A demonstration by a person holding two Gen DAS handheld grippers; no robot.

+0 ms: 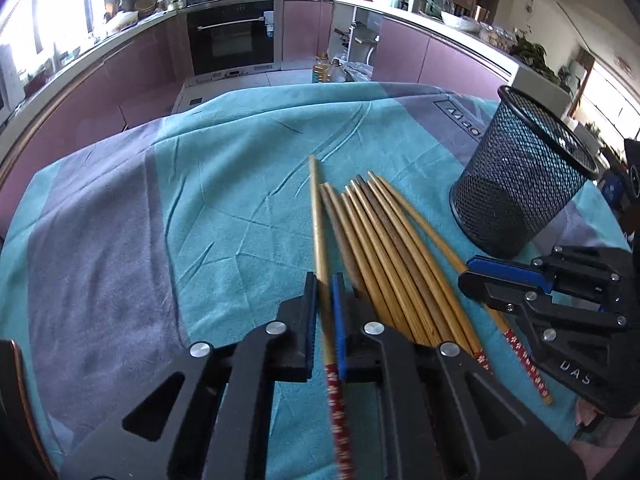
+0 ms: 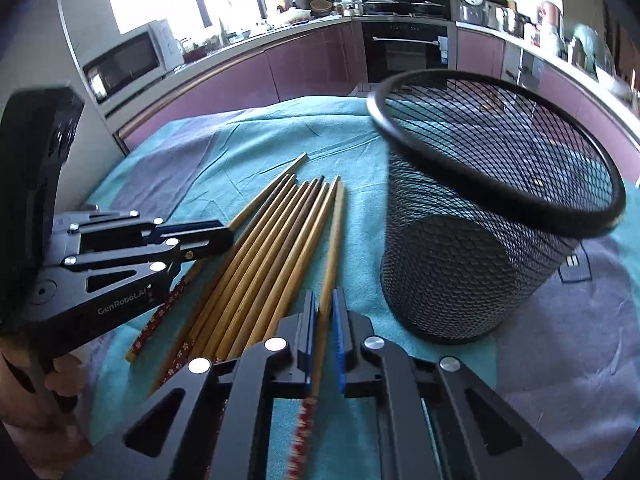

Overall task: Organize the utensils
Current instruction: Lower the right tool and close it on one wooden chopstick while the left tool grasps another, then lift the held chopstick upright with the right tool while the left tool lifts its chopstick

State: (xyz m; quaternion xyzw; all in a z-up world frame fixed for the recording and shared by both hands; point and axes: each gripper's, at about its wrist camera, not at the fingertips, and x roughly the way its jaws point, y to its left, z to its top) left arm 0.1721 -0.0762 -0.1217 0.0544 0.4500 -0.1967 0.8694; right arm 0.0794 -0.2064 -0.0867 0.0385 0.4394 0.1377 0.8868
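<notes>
- My left gripper was clenched on one chopstick, lower centre of its frame.
- My right gripper gripped another chopstick.
- The bundle lay between; the cup stood right.

Bright window glare, fisheye-warped dark edges

1. We've got tan-brown chopsticks with red flower-print ends.
2. Our cloth is teal with grey-purple bands.
3. Mesh cup on the right is black.
</notes>
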